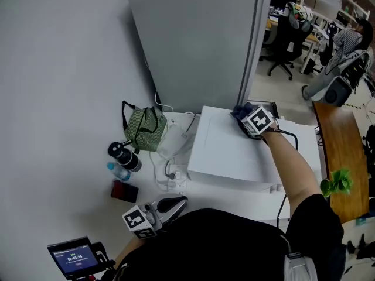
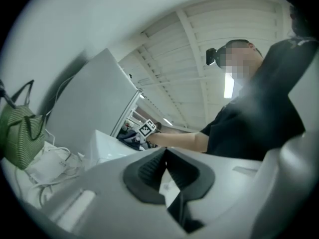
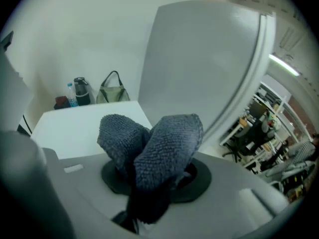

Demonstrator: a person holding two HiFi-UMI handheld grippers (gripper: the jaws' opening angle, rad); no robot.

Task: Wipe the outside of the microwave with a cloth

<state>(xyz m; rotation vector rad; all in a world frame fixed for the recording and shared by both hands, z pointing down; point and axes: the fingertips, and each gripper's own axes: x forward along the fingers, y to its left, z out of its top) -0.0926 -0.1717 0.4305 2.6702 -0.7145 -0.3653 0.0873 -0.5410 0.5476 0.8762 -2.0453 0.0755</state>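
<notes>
Fingers of the right gripper [image 3: 155,180] are clamped on the cloth [image 3: 162,143], and two folded lobes protrude forward past the jaws. The cloth sits at the far right corner of the microwave [image 1: 225,151] top. Bare top extends left and near, and a grey partition [image 1: 199,45] stands just beyond the far edge. The left gripper [image 2: 165,156] has its fingers together with nothing between them, near the microwave's left side.

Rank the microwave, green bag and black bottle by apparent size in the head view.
Largest to smallest:
1. microwave
2. green bag
3. black bottle, seen steeply from above, so its true size is unsure.
</notes>
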